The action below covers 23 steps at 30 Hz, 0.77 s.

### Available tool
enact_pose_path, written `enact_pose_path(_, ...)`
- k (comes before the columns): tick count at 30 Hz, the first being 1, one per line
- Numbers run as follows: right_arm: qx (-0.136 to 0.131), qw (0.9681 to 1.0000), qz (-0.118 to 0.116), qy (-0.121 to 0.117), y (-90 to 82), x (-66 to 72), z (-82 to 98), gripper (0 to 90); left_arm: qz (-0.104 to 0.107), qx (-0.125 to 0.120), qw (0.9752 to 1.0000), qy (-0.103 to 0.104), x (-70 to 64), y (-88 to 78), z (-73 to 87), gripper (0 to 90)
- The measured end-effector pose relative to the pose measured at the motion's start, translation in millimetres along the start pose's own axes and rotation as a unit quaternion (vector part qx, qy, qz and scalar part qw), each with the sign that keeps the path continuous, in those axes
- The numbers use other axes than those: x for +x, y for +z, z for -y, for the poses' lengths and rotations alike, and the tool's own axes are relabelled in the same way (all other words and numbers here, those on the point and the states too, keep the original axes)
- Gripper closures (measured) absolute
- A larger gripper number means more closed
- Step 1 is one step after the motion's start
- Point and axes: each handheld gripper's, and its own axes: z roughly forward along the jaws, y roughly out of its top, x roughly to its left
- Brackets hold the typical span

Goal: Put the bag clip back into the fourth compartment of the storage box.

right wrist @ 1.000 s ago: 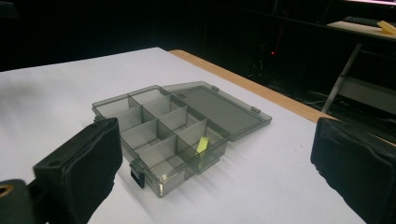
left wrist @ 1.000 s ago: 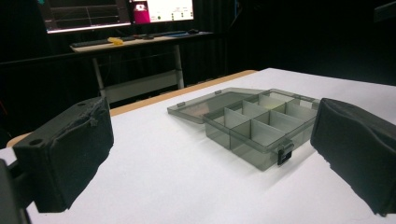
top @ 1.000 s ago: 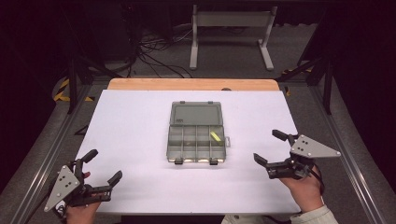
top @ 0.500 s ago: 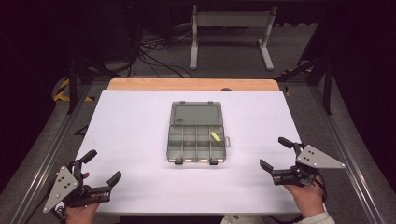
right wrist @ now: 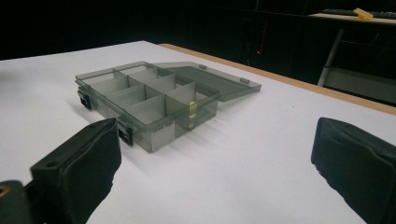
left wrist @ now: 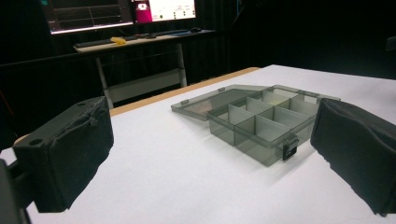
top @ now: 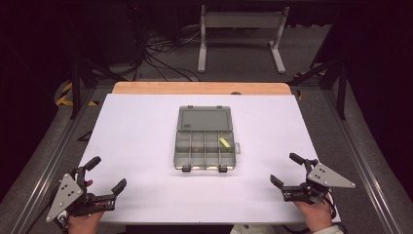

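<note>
Grippers sit at the two near corners of the white table (top: 146, 126), each held in a hand and each well apart from the grey compartment box (top: 204, 141) lying near the middle. The left gripper (top: 104, 175) rests near the left front edge with its jaws spread wide and nothing between them; the left gripper view shows bare table between its two black pads (left wrist: 70, 154). The right gripper (top: 286, 169) rests near the right front edge, jaws likewise spread and empty, with bare table between its pads (right wrist: 79, 163) in the right gripper view.

The box is open, its clear lid (top: 203, 118) folded flat onto the table on the far side. Its tray is split by dividers into small compartments, and two dark latches (top: 186, 168) sit on its near wall. A small yellow piece (top: 224, 142) lies in a compartment on the right side of the tray, toward the right gripper.
</note>
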Motion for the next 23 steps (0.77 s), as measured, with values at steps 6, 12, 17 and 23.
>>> enact_pose_path(6, 0.009, 0.9999, 0.003, 0.013, 4.3, -1.2, 14.3, 1.7, 0.002, 0.0, 1.0, 0.009, 2.2, 0.7, 2.6, 0.1)
enact_pose_path(12, 0.017, 0.9997, 0.006, 0.017, 6.6, -1.0, 16.7, 1.7, 0.001, 0.005, 0.9999, 0.011, 3.2, 2.2, 4.7, 0.1)
enact_pose_path(17, 0.028, 0.9994, 0.007, 0.02, 8.1, -0.9, 17.2, 1.6, 0.002, 0.002, 1.0, 0.001, 4.3, 2.4, 5.7, 0.1)
enact_pose_path(23, 0.028, 0.9994, 0.005, 0.017, 8.6, -0.5, 16.4, 1.7, 0.002, -0.001, 1.0, -0.004, 5.5, 1.7, 6.1, 0.1)
